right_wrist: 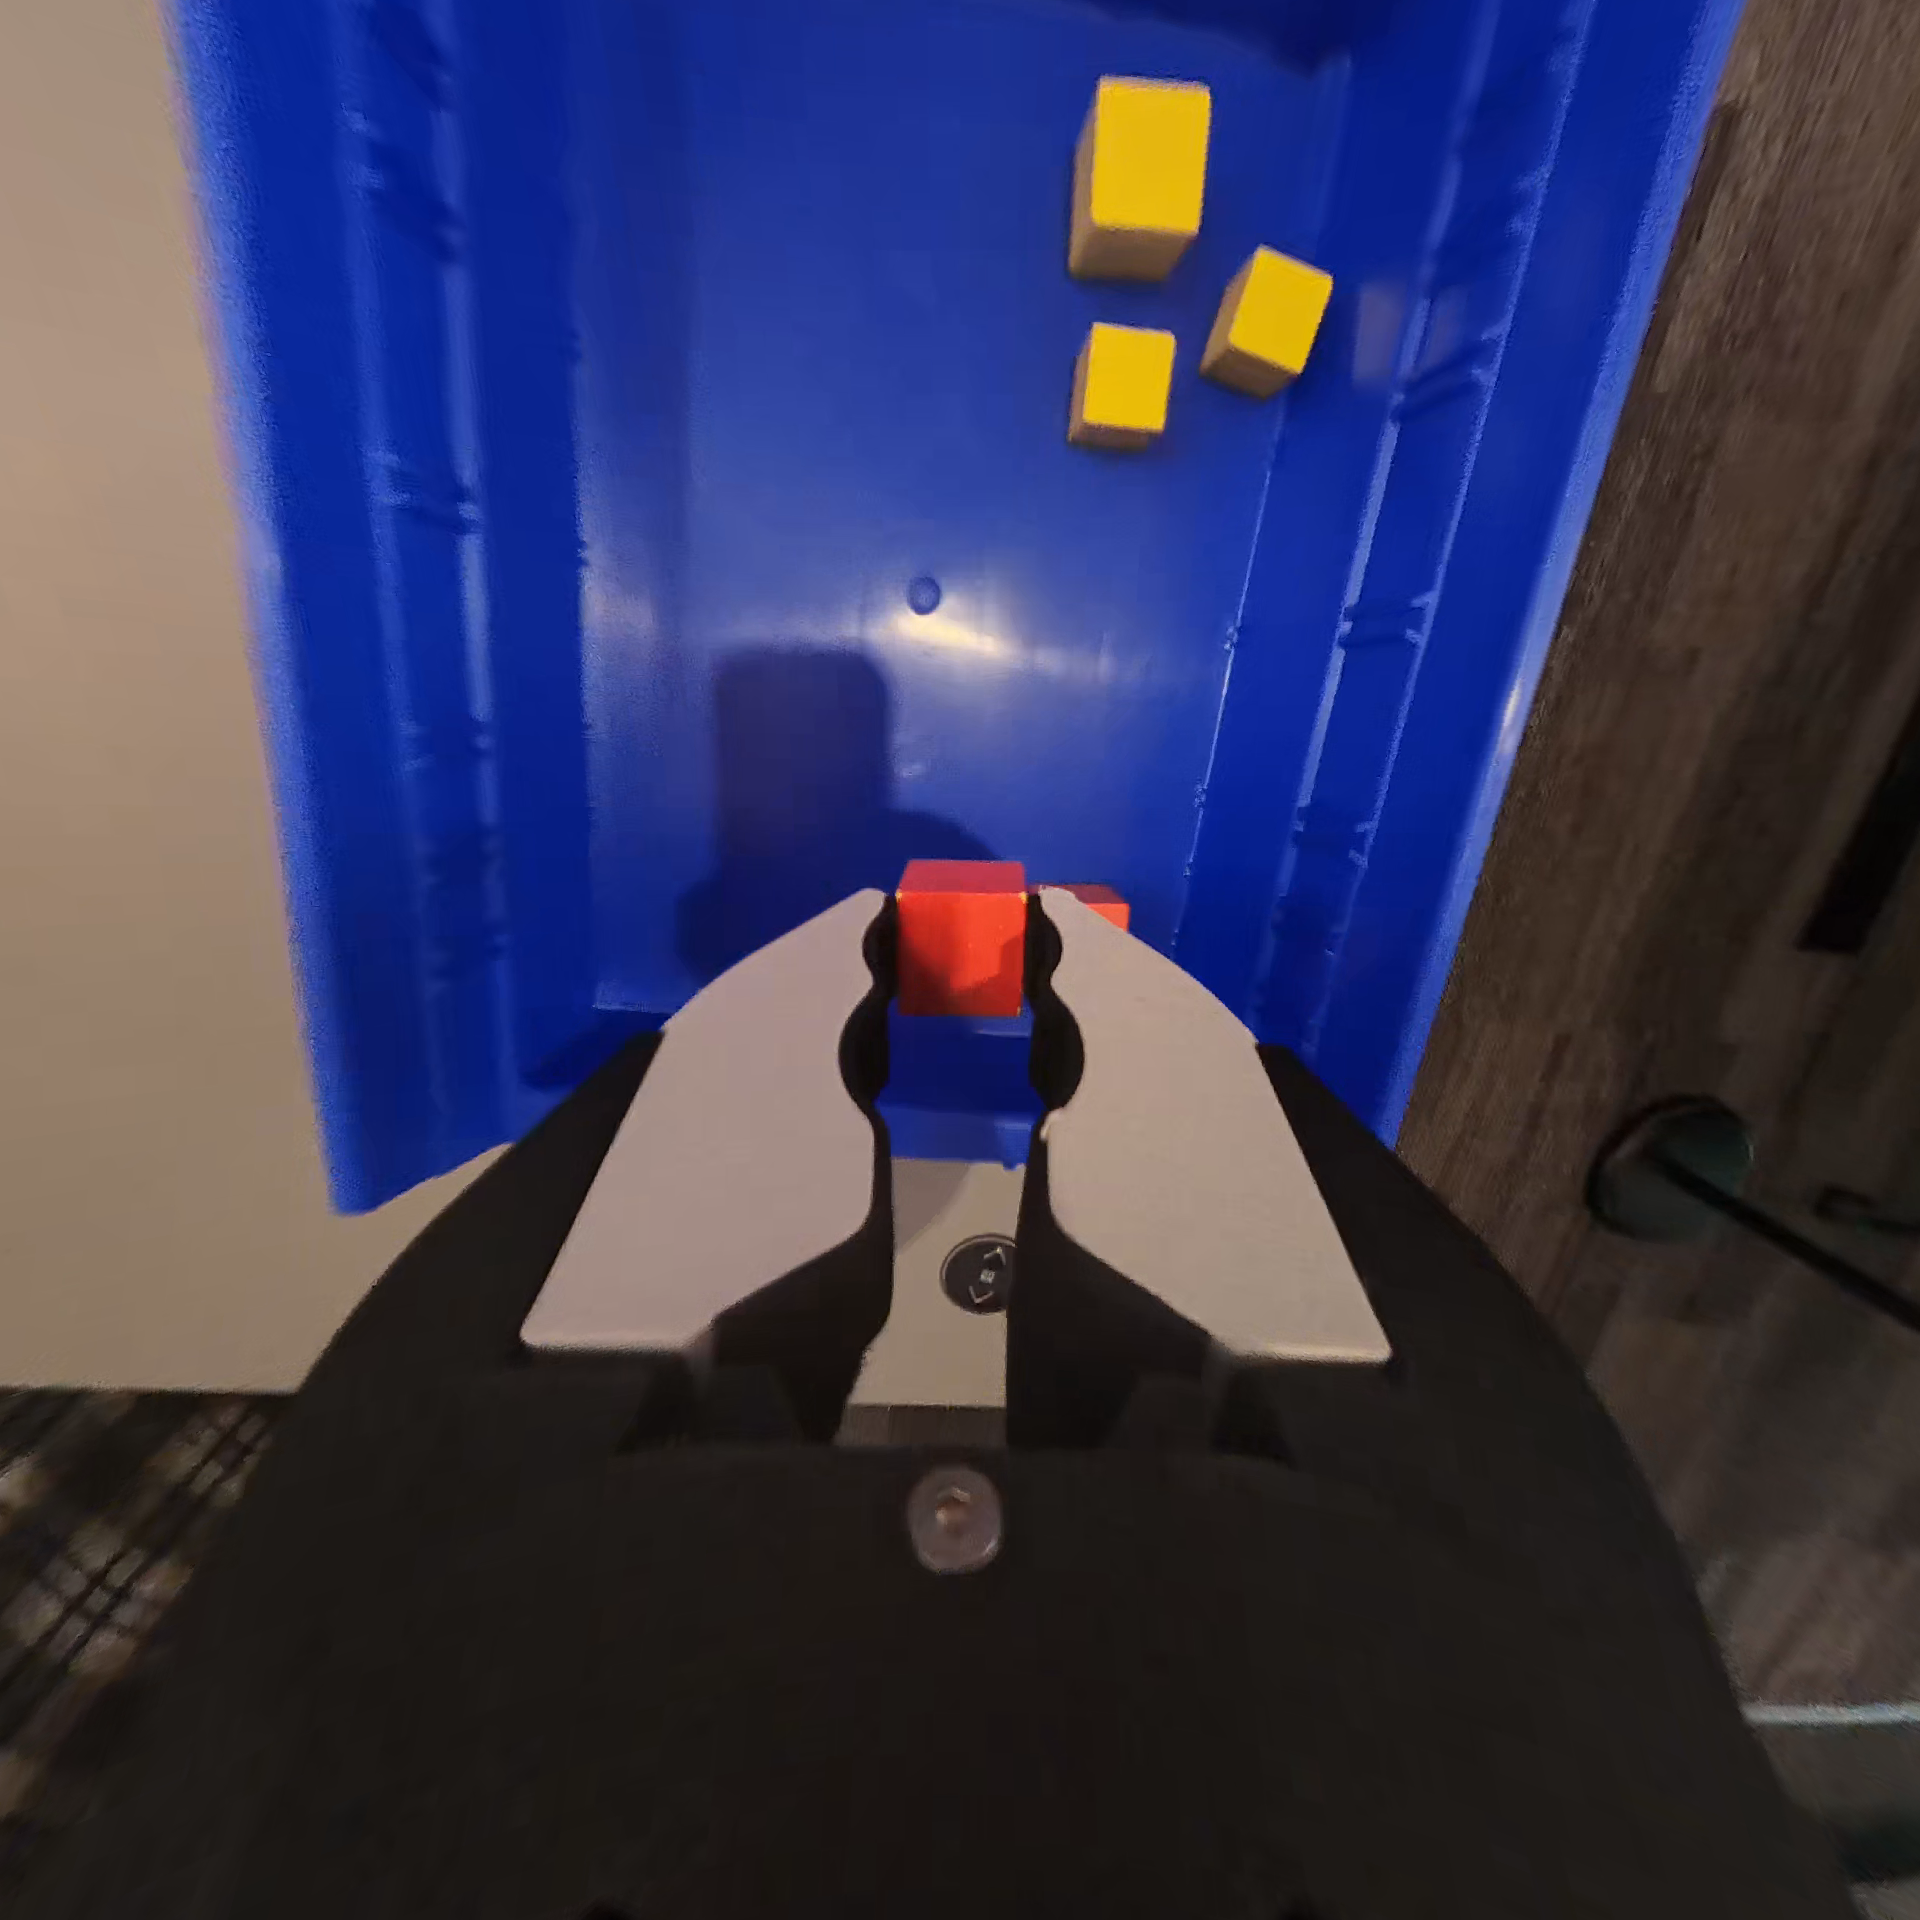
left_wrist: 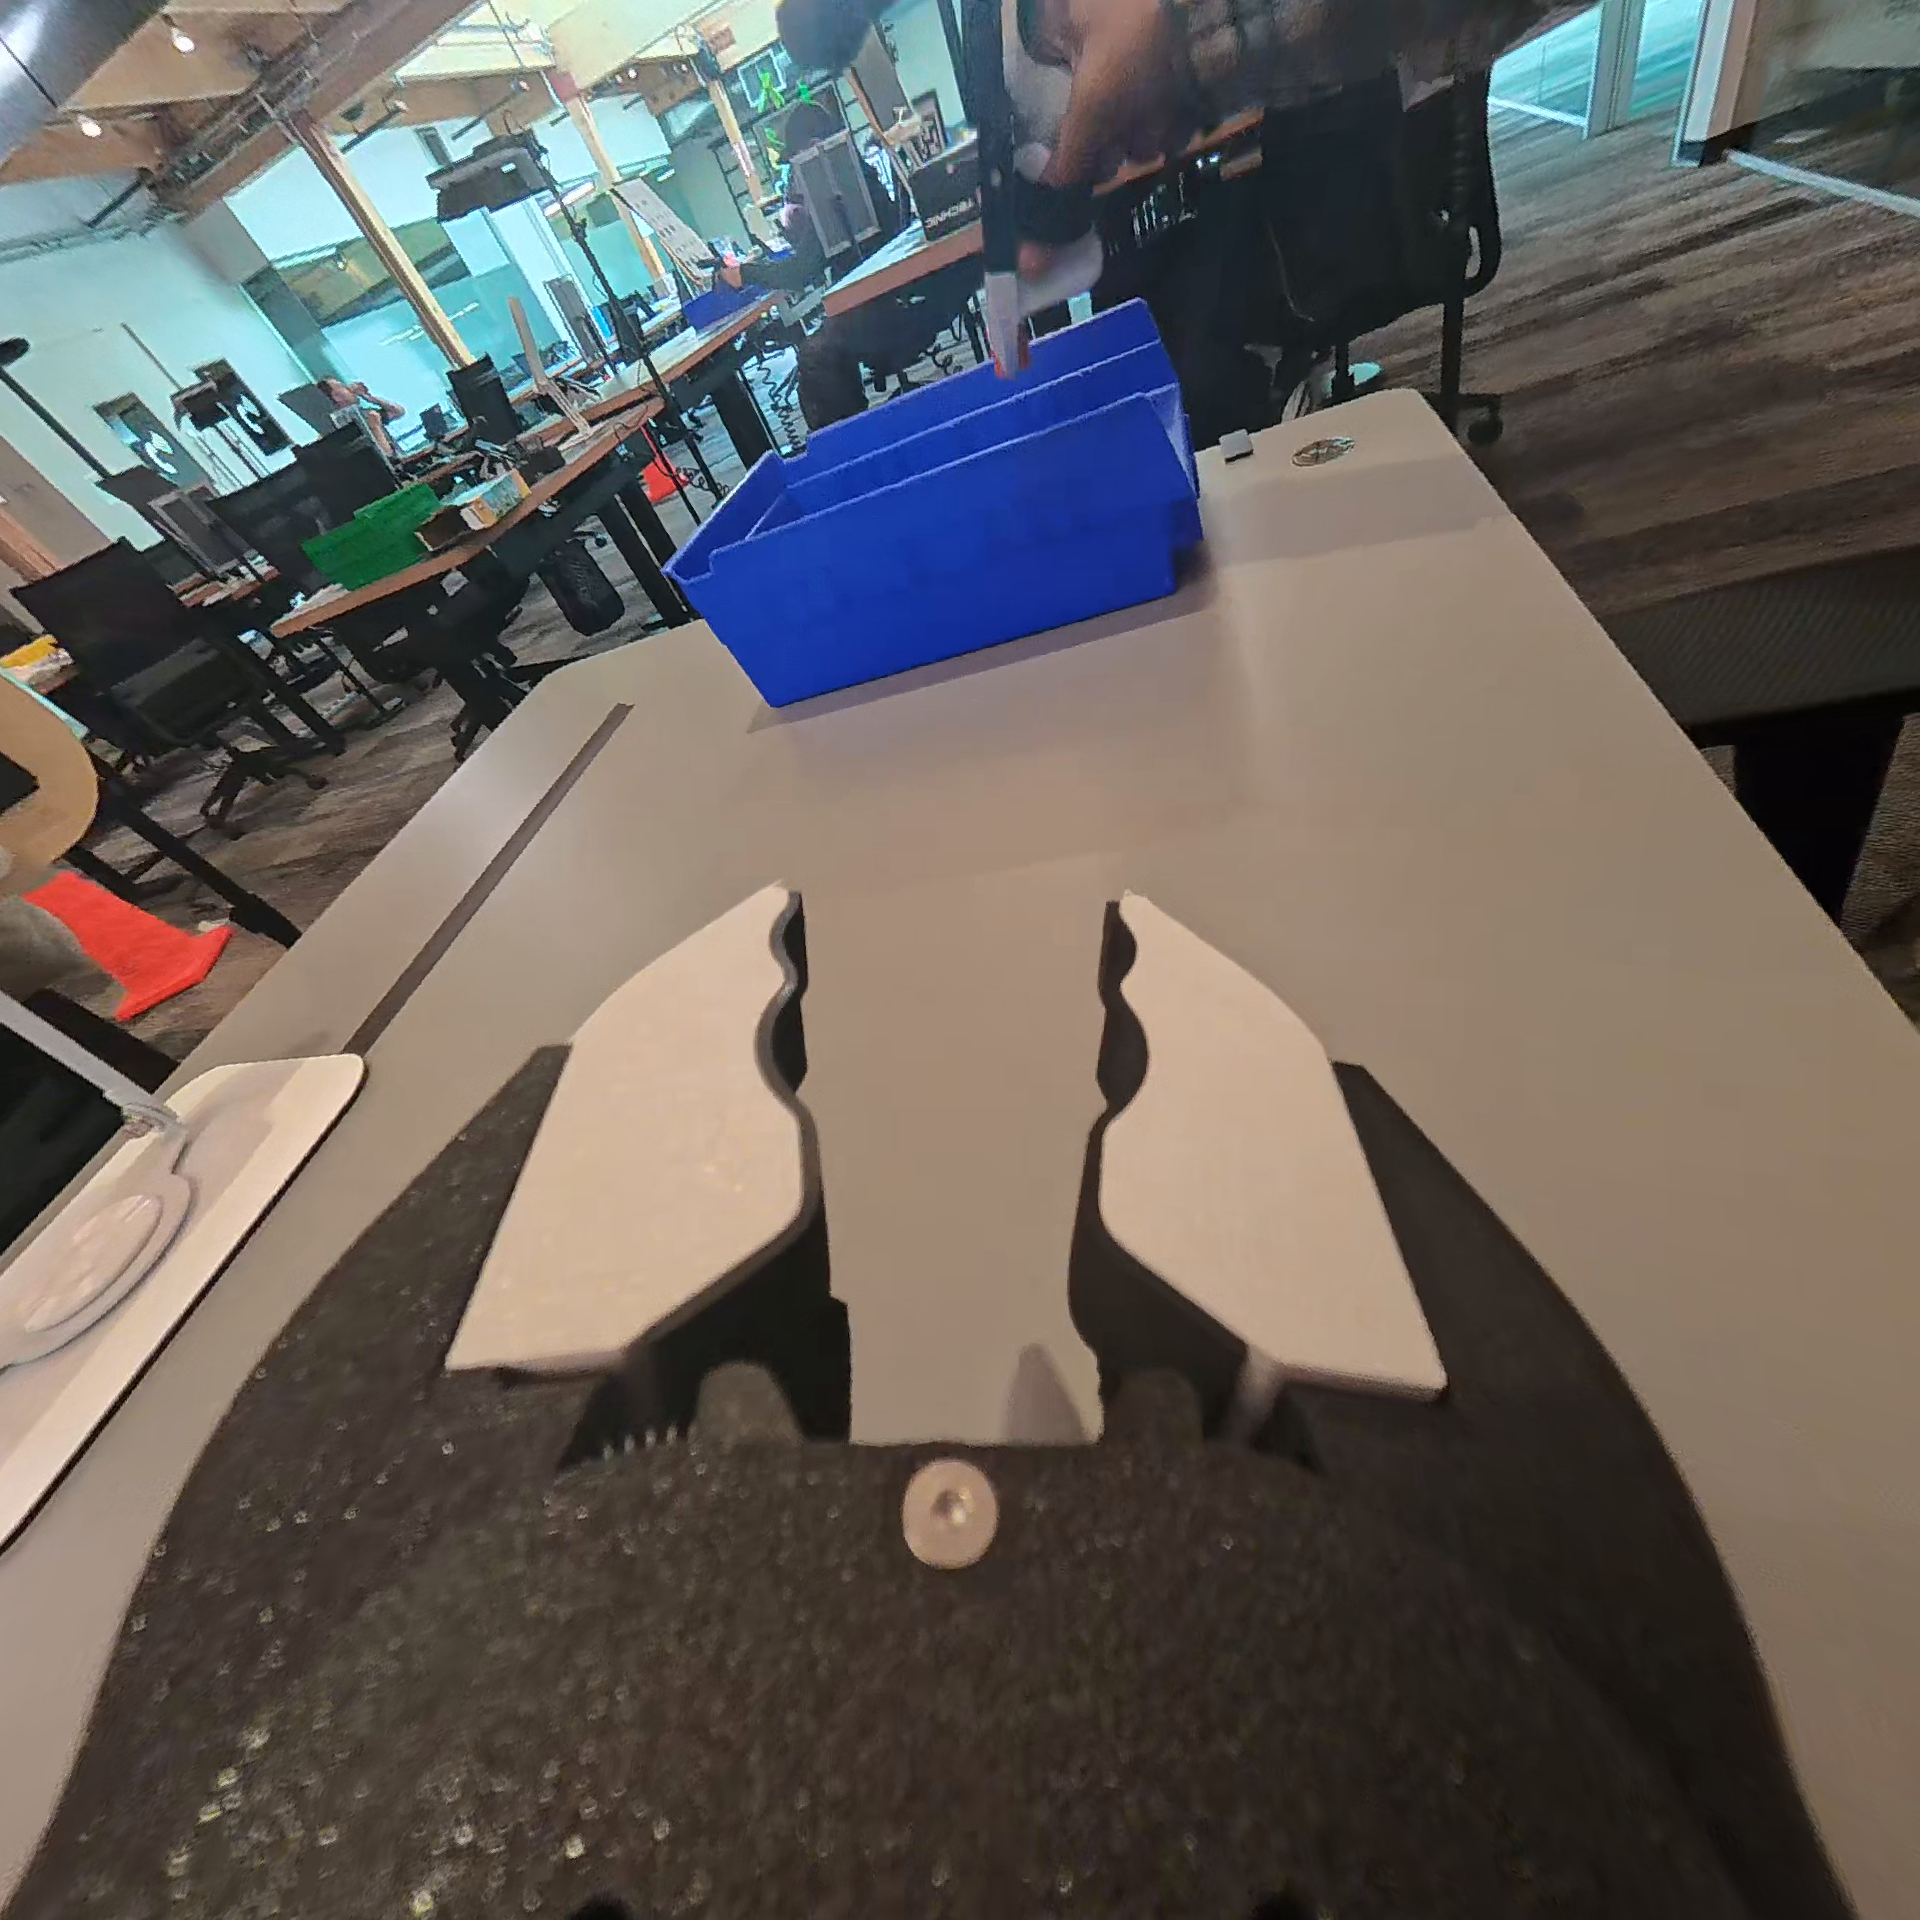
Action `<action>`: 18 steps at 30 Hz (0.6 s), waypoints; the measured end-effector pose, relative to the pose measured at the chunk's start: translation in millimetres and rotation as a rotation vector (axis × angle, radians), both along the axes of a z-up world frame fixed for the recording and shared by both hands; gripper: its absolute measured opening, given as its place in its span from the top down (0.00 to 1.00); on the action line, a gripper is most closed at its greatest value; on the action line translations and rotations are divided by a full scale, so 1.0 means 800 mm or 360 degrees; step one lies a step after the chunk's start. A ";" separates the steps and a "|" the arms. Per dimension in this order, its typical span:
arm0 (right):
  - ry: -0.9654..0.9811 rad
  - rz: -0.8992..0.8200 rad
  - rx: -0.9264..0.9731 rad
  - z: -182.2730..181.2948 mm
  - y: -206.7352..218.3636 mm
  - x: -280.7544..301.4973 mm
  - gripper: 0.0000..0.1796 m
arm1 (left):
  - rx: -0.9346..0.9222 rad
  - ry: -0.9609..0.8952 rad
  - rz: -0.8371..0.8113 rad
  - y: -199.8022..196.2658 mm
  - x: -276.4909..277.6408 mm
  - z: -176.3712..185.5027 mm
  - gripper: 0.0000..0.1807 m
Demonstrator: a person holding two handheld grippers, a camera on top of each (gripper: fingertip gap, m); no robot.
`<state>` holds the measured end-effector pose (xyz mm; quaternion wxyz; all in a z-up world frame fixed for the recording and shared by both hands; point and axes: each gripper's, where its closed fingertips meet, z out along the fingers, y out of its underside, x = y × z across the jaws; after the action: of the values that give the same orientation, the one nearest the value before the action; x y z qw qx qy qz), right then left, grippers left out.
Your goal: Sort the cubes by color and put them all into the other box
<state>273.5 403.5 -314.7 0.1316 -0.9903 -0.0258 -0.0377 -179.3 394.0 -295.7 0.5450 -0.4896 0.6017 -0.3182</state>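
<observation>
Right gripper jaws clamped on red cube, second red cube just beside, three yellow cubes beyond; left gripper jaws spread, empty.

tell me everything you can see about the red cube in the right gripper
The red cube is small, with flat matte faces and crisp edges, likely painted wood. The right gripper is shut on it, one fingertip on each side face, holding it level above the near end of the blue box floor. A second red cube sits just behind it; whether they touch is unclear.
</observation>
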 end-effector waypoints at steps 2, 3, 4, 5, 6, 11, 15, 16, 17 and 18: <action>-0.0019 -0.0036 -0.0069 -0.027 0.001 0.013 0.87 | 0.0012 0.0020 0.0006 0.001 0.000 -0.003 0.72; -0.0028 -0.0048 -0.0102 -0.039 0.002 0.019 0.87 | 0.0027 0.0027 0.0009 0.001 0.000 -0.004 0.72; -0.0038 -0.0058 -0.0132 -0.050 0.003 0.024 0.87 | 0.0045 0.0035 0.0012 0.001 0.000 -0.004 0.73; -0.0058 -0.0070 -0.0168 -0.061 0.004 0.030 0.87 | 0.0064 0.0044 0.0014 0.001 0.000 -0.005 0.73; -0.0072 -0.0080 -0.0209 -0.071 0.003 0.035 0.87 | 0.0080 0.0055 0.0017 0.001 0.001 -0.007 0.74; -0.0125 -0.0151 -0.0318 -0.101 0.000 0.054 0.88 | 0.0095 0.0105 0.0015 0.003 0.000 -0.016 0.76; -0.0176 -0.0191 -0.0367 -0.112 -0.005 0.068 0.87 | 0.0096 0.0108 0.0011 0.003 0.000 -0.017 0.76; -0.0193 -0.0200 -0.0373 -0.113 -0.005 0.071 0.87 | 0.0094 0.0107 0.0011 0.003 0.000 -0.017 0.76; -0.0206 -0.0220 -0.0380 -0.114 -0.006 0.073 0.83 | 0.0092 0.0106 0.0013 0.003 0.000 -0.017 0.76; -0.0204 -0.0234 -0.0385 -0.113 -0.006 0.073 0.80 | 0.0090 0.0104 0.0015 0.004 0.000 -0.016 0.76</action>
<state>332.3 398.3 -405.4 0.0062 -0.9937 0.0341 -0.1070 -179.4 396.8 -308.7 0.5402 -0.4868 0.6257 -0.2823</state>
